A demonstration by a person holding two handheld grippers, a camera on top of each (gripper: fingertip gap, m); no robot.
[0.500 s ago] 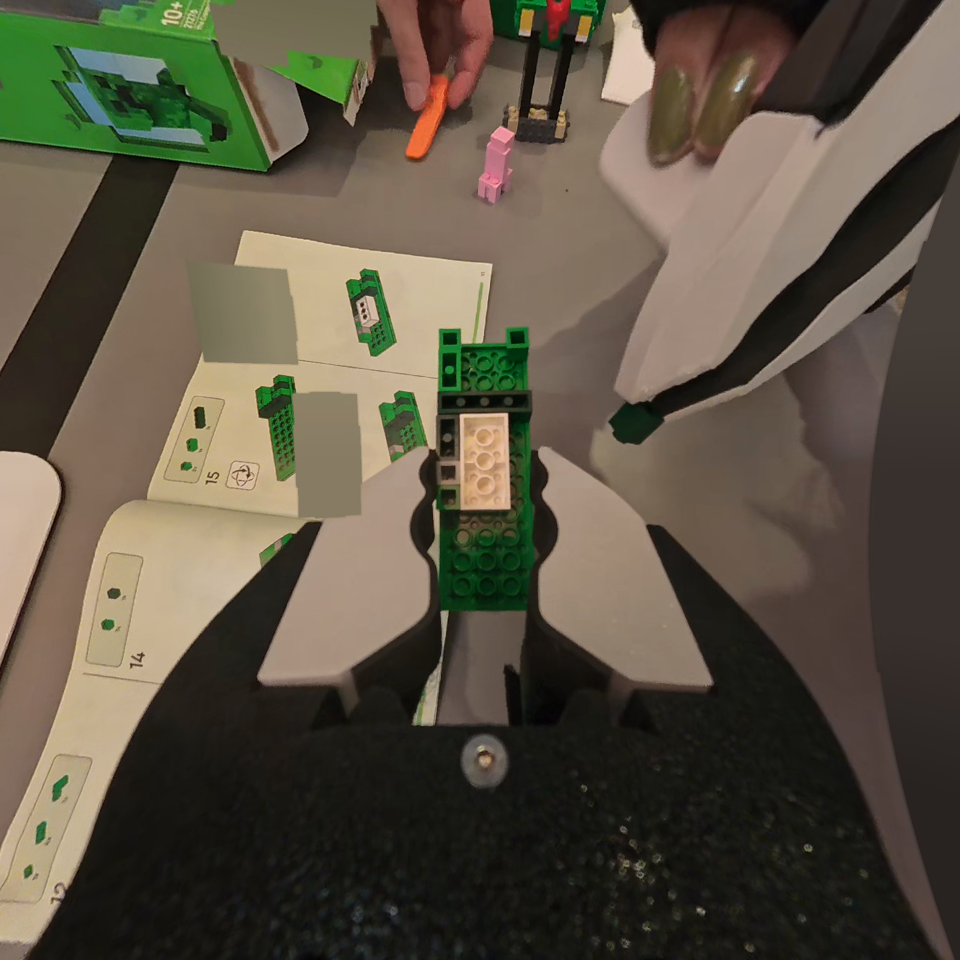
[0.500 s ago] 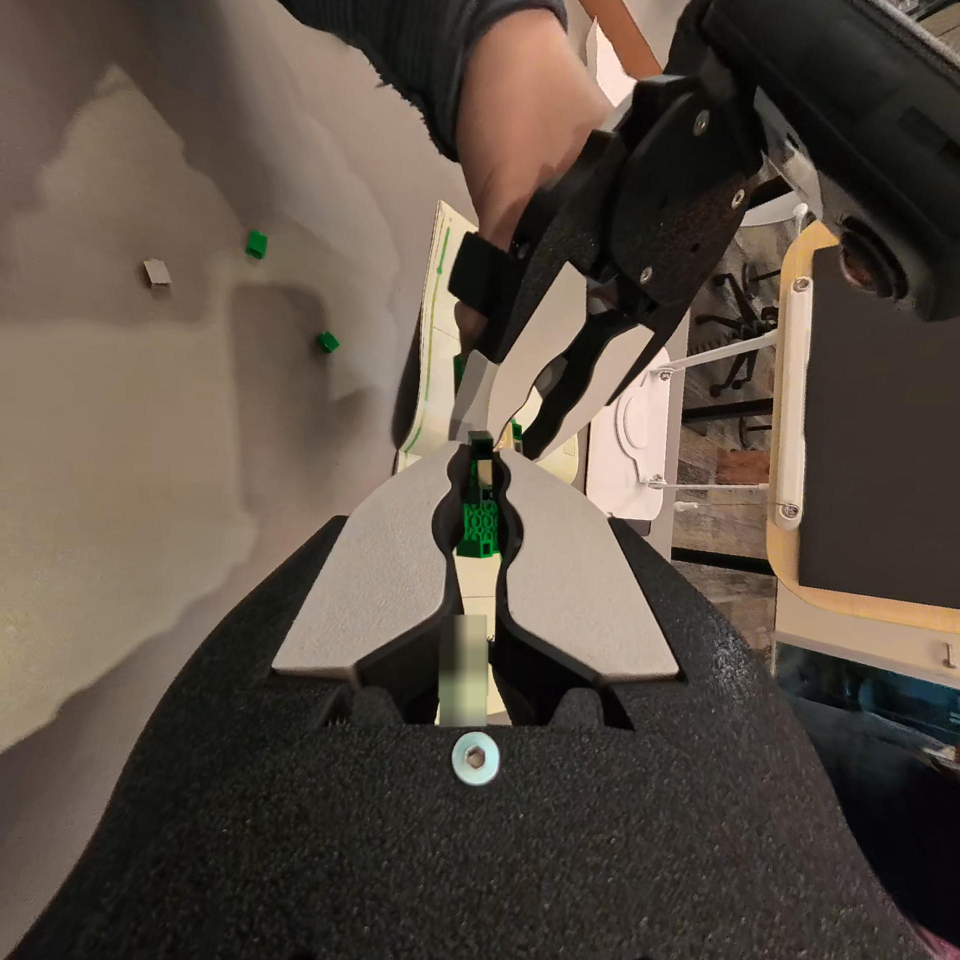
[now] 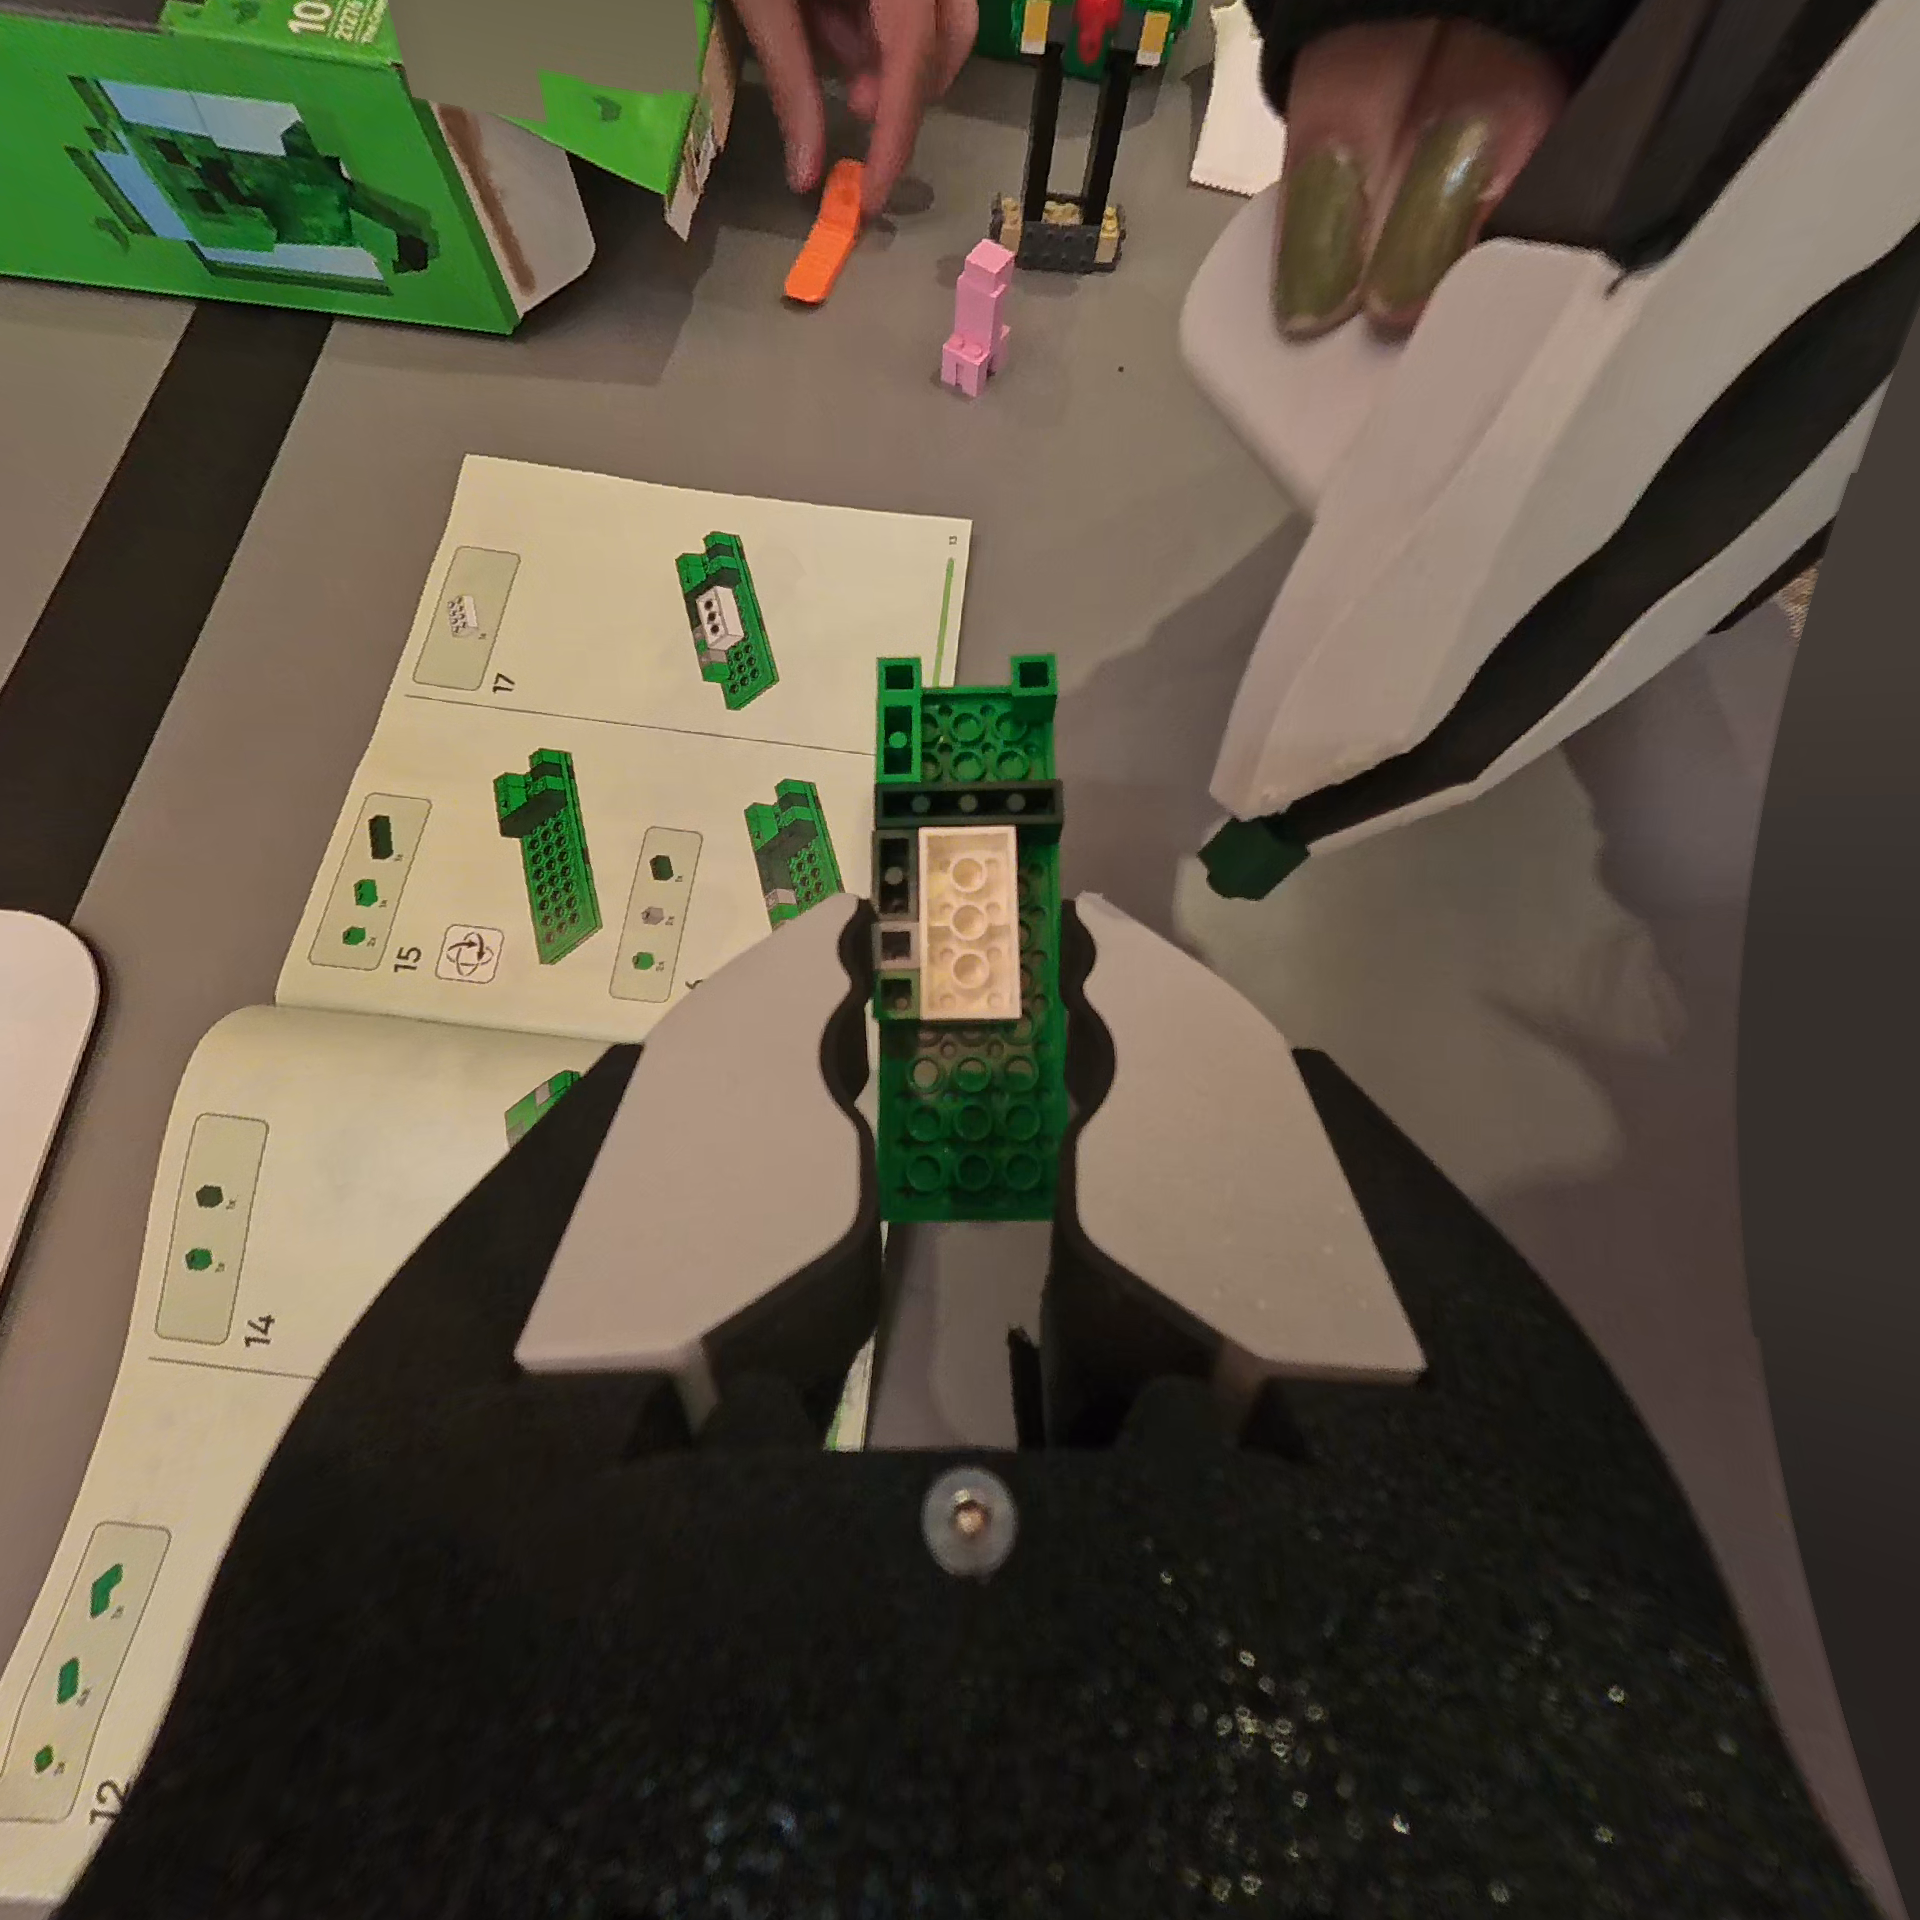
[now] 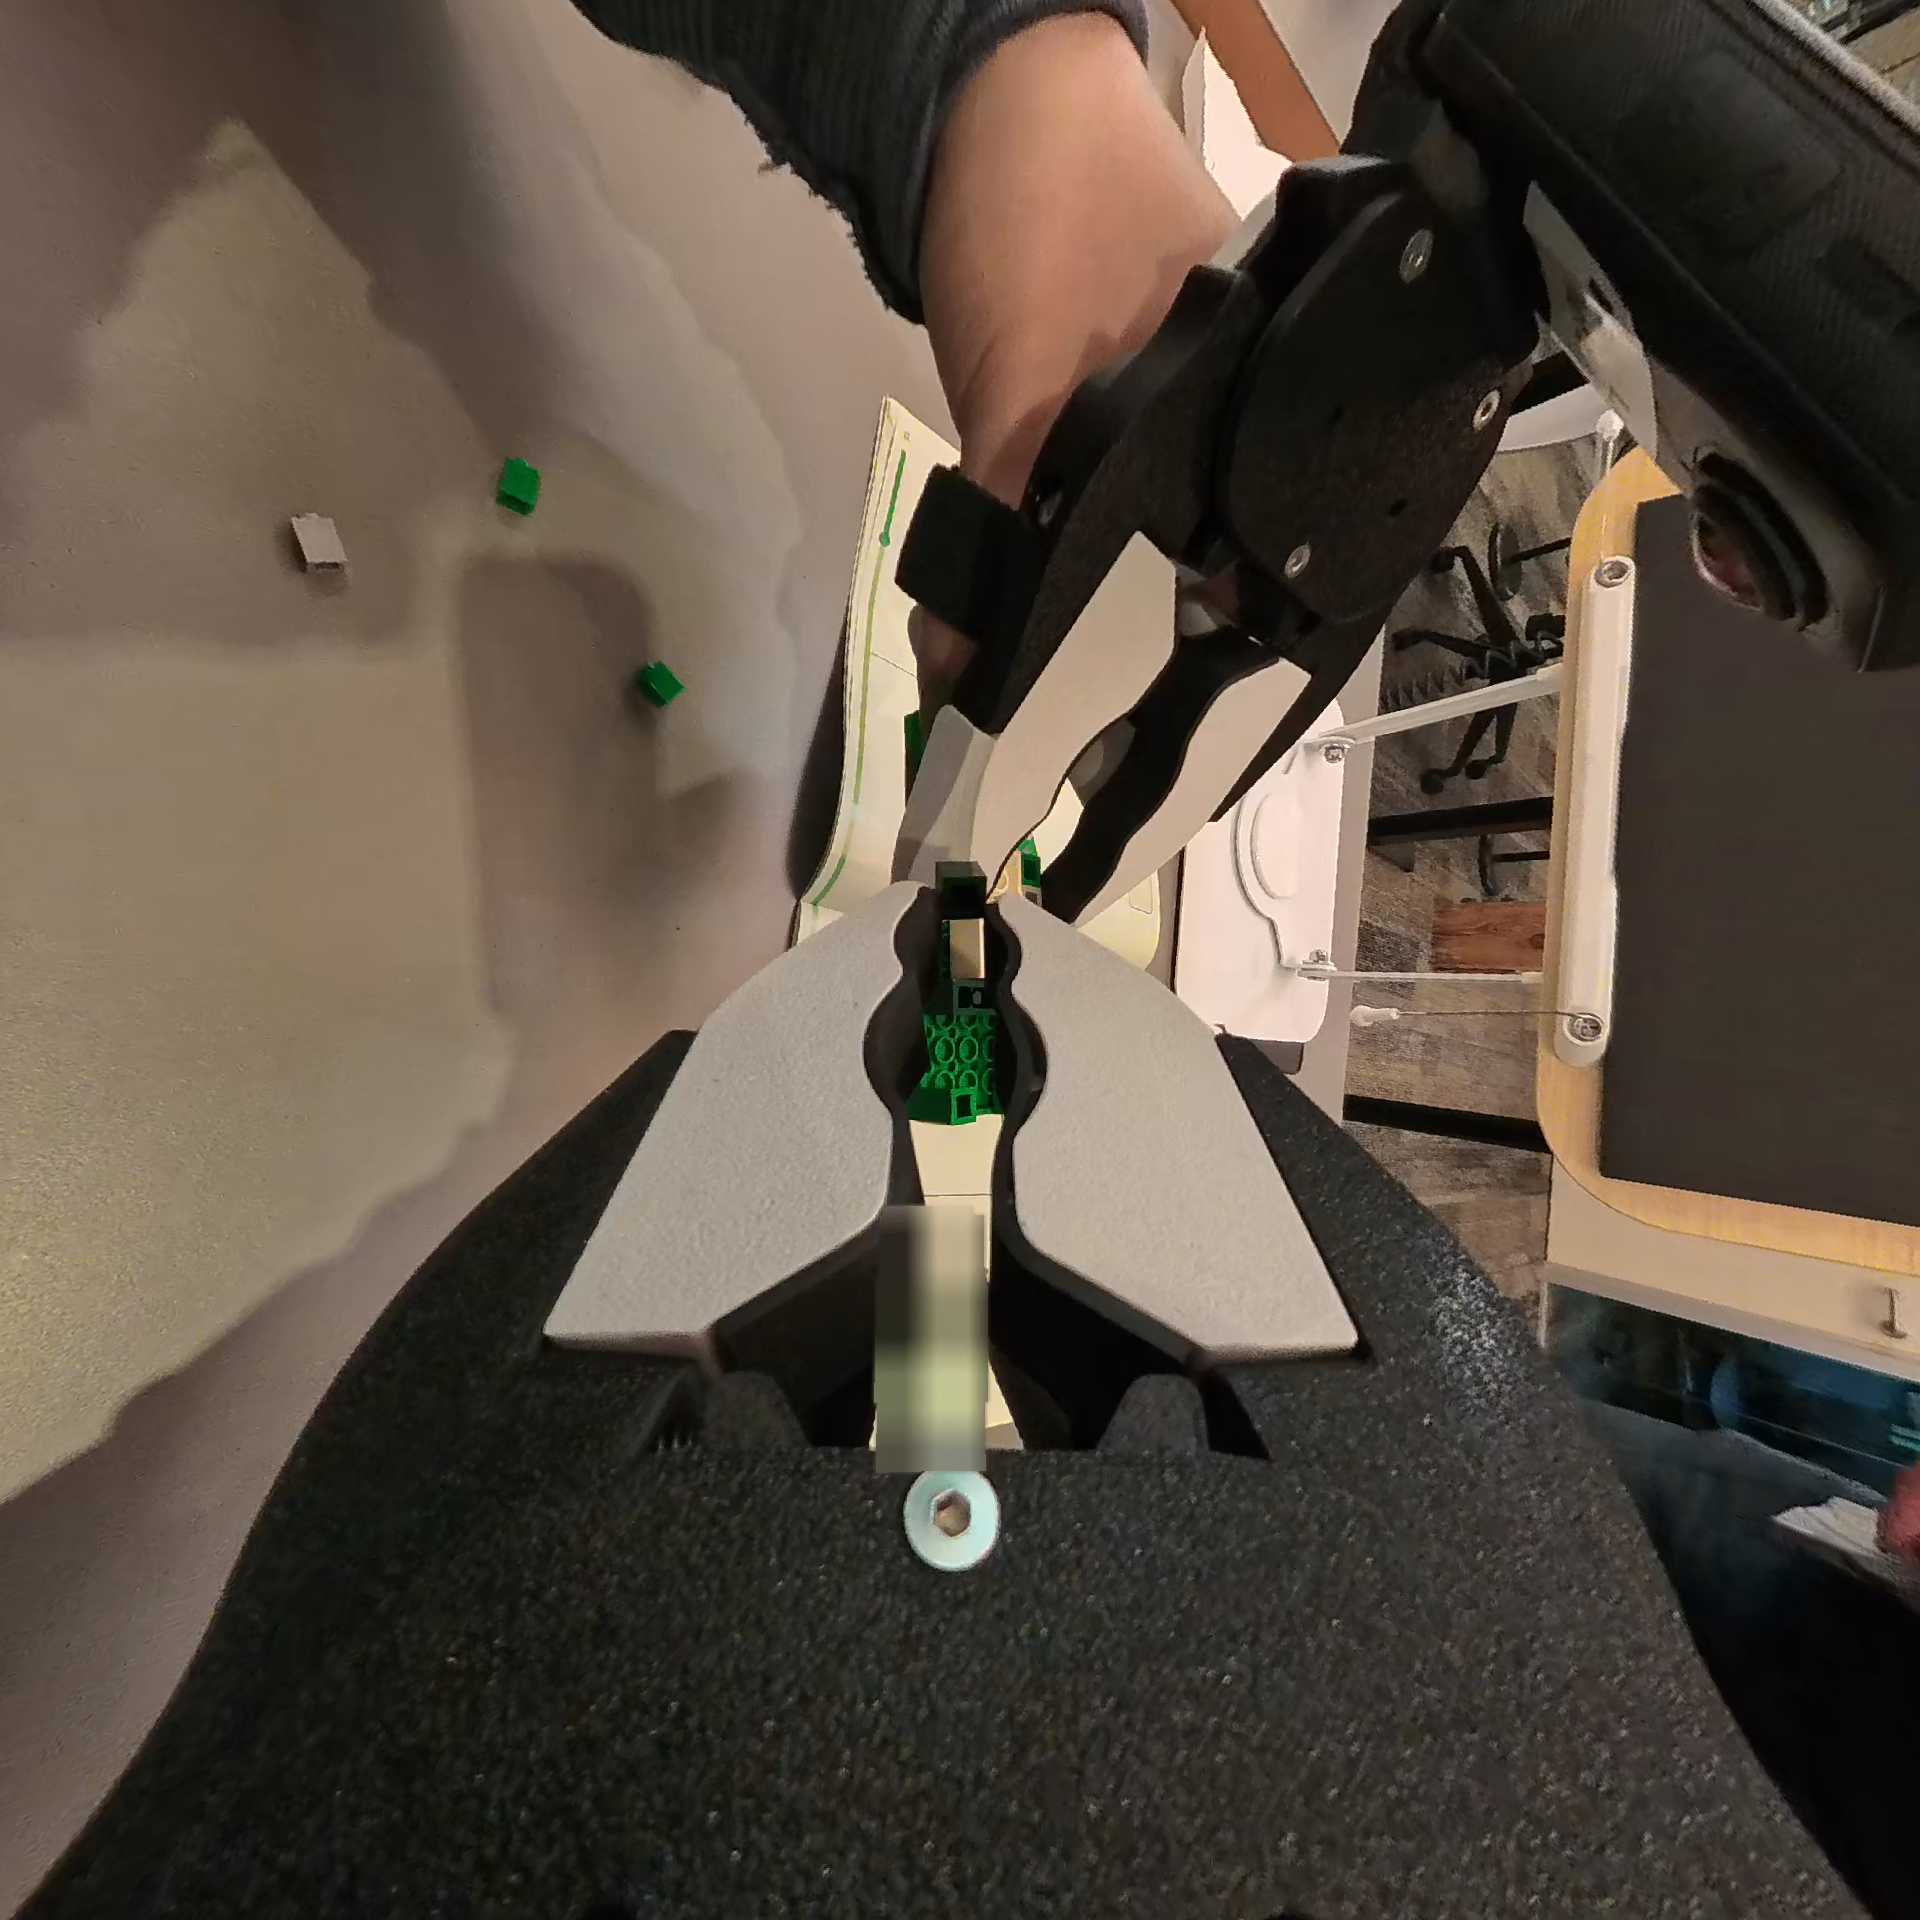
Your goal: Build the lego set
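The grey tabletop (image 3: 1091, 540) carries an open instruction booklet (image 3: 582, 727), a green set box (image 3: 239, 177) at the far left, a pink figure (image 3: 977, 312), an orange piece (image 3: 826, 244) under another person's fingers (image 3: 862, 94), and a partly built black-and-green model (image 3: 1070, 135) at the far edge.

My left tool (image 3: 966, 977) is closed on the green assembly (image 3: 971, 1101), its two sides pressed against the plate's long edges. The plate's long axis runs straight away from this tool, and the far end with the raised green corners points toward the booklet. A white brick (image 3: 968, 920) sits on the plate, just short of a dark cross brick.

My right tool (image 3: 1262, 847) comes in from the right of the assembly and pinches a small dark green brick (image 3: 1252, 857) at its tips. That brick hangs apart from the plate, level with the dark cross brick and beside the plate's right edge.

In the right wrist view, the assembly lies dead ahead of the held brick, end-on. I judge the coming move a short travel leftward over the plate, then a press down. The right tool is the nearer to the placing spot, while the left only steadies. Two loose green bricks (image 4: 517, 484) and a grey one (image 4: 318, 541) lie well apart.
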